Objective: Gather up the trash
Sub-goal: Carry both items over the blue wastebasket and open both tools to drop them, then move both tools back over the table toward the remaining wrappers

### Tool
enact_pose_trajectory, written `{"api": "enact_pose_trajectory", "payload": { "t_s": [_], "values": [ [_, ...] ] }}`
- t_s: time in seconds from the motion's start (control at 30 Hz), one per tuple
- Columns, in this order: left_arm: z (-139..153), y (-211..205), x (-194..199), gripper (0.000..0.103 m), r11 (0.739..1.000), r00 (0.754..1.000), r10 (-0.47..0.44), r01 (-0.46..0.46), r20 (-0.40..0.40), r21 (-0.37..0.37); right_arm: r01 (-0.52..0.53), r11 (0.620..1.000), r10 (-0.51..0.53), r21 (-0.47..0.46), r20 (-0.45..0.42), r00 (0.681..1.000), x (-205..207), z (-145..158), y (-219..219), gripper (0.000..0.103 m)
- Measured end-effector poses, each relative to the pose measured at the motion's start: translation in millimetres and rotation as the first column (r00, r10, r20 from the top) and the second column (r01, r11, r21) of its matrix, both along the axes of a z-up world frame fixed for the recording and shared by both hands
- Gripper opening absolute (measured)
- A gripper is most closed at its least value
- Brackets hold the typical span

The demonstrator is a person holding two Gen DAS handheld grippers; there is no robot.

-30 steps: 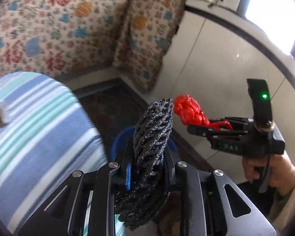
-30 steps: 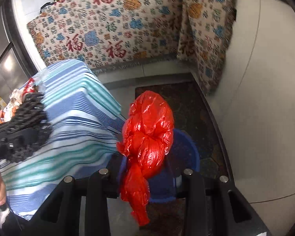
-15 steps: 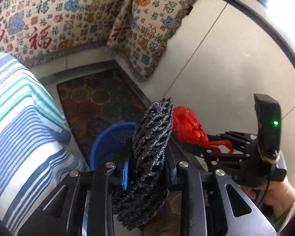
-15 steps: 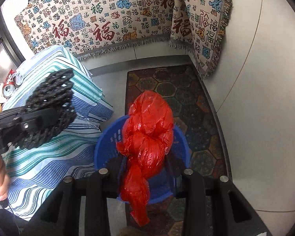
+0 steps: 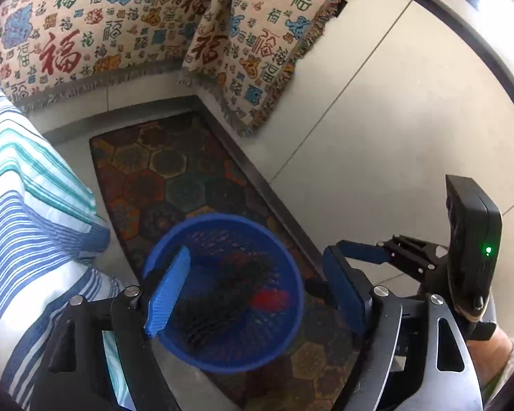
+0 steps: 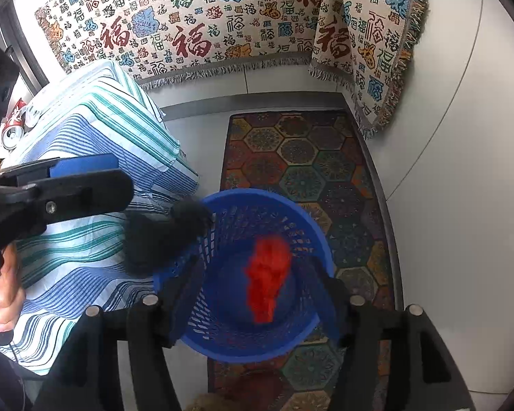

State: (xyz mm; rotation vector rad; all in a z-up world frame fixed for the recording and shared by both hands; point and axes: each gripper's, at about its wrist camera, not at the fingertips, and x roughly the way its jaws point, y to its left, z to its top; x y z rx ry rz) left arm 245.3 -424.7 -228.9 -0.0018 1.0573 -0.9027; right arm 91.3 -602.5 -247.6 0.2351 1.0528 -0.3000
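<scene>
A blue mesh basket stands on the floor below both grippers. In the left wrist view my left gripper hangs over it, jaws opening, its blue pads wide apart and touching nothing. The black foam net is a blur dropping inside the basket, beside the red plastic bag. In the right wrist view my right gripper is also opening above the basket. The red bag falls free between its fingers. The black net blurs past the basket's left rim, under the left gripper.
A table under a blue and green striped cloth stands just left of the basket, with cans on top. A hexagon-patterned rug lies beneath the basket. White cabinet panels close the right side, and a patterned blanket hangs behind.
Both grippers sank toward the basket and opened. The black net left the left gripper and the red bag left the right one; both now fall into the basket.
</scene>
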Motion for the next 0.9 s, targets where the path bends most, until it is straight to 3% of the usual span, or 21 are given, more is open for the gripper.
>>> {"api": "enact_pose_trajectory", "payload": {
  "t_s": [0.27, 0.37, 0.53, 0.77, 0.9],
  "values": [
    [25, 15, -8, 0.086, 0.999, 0.999, 0.018, -0.017, 0.027, -0.043, 0.014, 0.999, -0.013, -0.044, 0.038, 0.999, -7, 18, 6, 0.062],
    [55, 43, -26, 0.087, 0.997, 0.994, 0.040, -0.032, 0.100, -0.076, 0.011, 0.996, -0.004, -0.085, 0.084, 0.996, -7, 39, 17, 0.062],
    [101, 127, -62, 0.093, 0.987, 0.970, 0.144, -0.126, 0.197, -0.101, -0.017, 0.985, 0.056, -0.174, 0.217, 0.975, 1, 93, 64, 0.062],
    [111, 278, -89, 0.094, 0.935, 0.903, 0.351, -0.354, 0.246, -0.034, -0.178, 0.965, 0.236, -0.194, 0.343, 0.909, 38, 131, 181, 0.062],
    [98, 364, -93, 0.094, 0.869, 0.841, 0.453, -0.490, 0.296, 0.063, -0.296, 0.937, 0.344, -0.185, 0.354, 0.870, 64, 127, 247, 0.062]
  ]
}}
